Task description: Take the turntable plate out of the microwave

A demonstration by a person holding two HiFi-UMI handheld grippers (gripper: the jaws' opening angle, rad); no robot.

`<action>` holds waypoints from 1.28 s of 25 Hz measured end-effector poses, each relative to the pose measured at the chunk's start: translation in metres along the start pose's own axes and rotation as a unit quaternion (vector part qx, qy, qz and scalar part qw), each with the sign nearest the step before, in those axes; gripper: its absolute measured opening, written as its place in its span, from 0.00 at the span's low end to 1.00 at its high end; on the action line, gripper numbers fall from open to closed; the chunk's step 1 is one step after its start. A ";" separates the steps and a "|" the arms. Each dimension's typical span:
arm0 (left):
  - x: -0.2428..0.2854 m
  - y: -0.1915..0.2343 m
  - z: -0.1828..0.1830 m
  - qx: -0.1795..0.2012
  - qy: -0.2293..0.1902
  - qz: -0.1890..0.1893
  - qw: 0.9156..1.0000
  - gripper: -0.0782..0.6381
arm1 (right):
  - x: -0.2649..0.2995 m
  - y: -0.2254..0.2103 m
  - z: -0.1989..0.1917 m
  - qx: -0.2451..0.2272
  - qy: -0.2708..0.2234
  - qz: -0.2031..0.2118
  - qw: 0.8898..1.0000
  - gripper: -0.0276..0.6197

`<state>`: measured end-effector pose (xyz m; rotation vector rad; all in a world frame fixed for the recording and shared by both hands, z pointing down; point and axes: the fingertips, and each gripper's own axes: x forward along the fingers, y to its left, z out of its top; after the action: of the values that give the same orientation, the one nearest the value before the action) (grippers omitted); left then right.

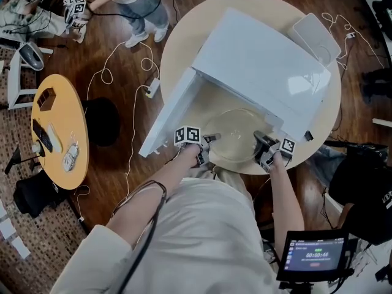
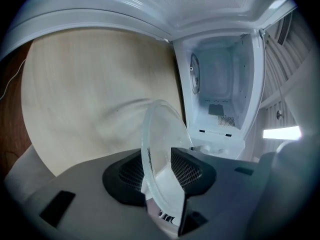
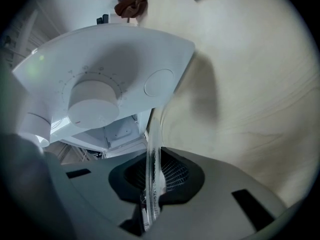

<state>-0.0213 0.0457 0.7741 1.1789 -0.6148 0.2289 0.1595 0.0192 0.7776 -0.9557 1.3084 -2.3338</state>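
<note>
In the left of the middle of the head view, the door (image 1: 168, 115) of the microwave (image 1: 263, 60) stands wide open. Just right of it, at the lower centre, the left gripper (image 1: 208, 141) has its jaws apart. The rim of the plate (image 1: 236, 133) passes between them, but the pads do not seem to press it. The plate itself is already outside. It lies in front of the cavity (image 2: 217, 84), which looks empty, over the near edge of the table (image 1: 184, 35). Whether it rests on the table or hangs a little above it, I cannot tell. At its right rim, the right gripper (image 1: 262, 141) is clenched on the glass edge. I judge the removal almost done. What is left is to settle the plate and let go with the right side.
</note>
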 end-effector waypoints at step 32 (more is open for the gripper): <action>-0.033 0.014 -0.066 -0.040 0.013 -0.003 0.999 0.29 | -0.007 -0.005 -0.011 -0.017 -0.060 0.008 0.998 0.09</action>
<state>-0.0333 0.1159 0.7507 1.0996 -0.5929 0.2135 0.1572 0.0327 0.7745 -1.0738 1.3084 -2.2127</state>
